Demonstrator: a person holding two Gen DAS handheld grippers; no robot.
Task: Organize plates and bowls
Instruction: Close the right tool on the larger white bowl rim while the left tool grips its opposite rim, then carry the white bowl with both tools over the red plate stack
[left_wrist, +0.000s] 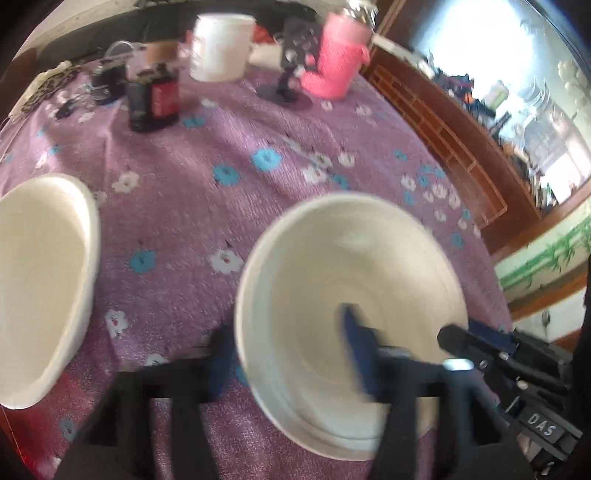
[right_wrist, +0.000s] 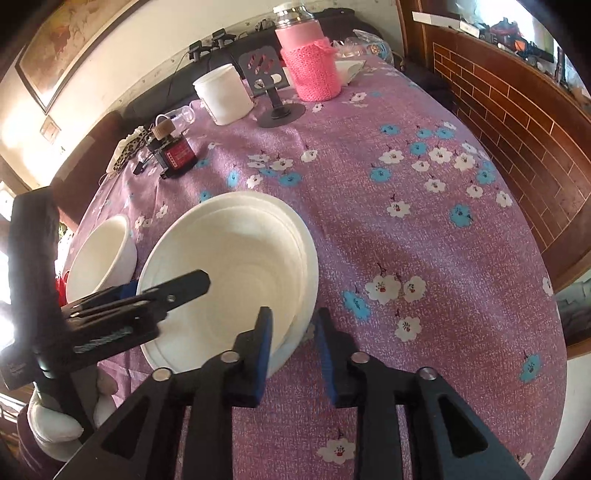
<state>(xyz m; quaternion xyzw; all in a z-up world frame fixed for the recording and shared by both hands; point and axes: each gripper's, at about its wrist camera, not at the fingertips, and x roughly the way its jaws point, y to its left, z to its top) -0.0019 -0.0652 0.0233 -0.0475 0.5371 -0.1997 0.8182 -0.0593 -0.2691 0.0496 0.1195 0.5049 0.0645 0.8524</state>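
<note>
**White plates stacked on a floral tablecloth, a gripper at each side**

White plates (right_wrist: 236, 266) sit stacked on the purple flowered tablecloth (right_wrist: 406, 229), beside a white bowl (right_wrist: 101, 258). The left gripper (left_wrist: 291, 362) straddles the top plate's near rim, one blue pad inside and one outside, jaws narrow; blur hides whether they pinch it. The right gripper (right_wrist: 293, 332) stands slightly parted around the stack's right edge, not pressing.

The worktop (right_wrist: 424, 229) wears a purple cloth with white and blue flowers. On it near the front lie a stack of white plates (right_wrist: 236, 273) and, just beside it, a white bowl (right_wrist: 105, 254). Along the far edge stand a white cup (right_wrist: 223, 94), a pink-sleeved flask (right_wrist: 310, 66), a dark stand (right_wrist: 275, 98) and a small dark bottle (right_wrist: 173, 155).
</note>
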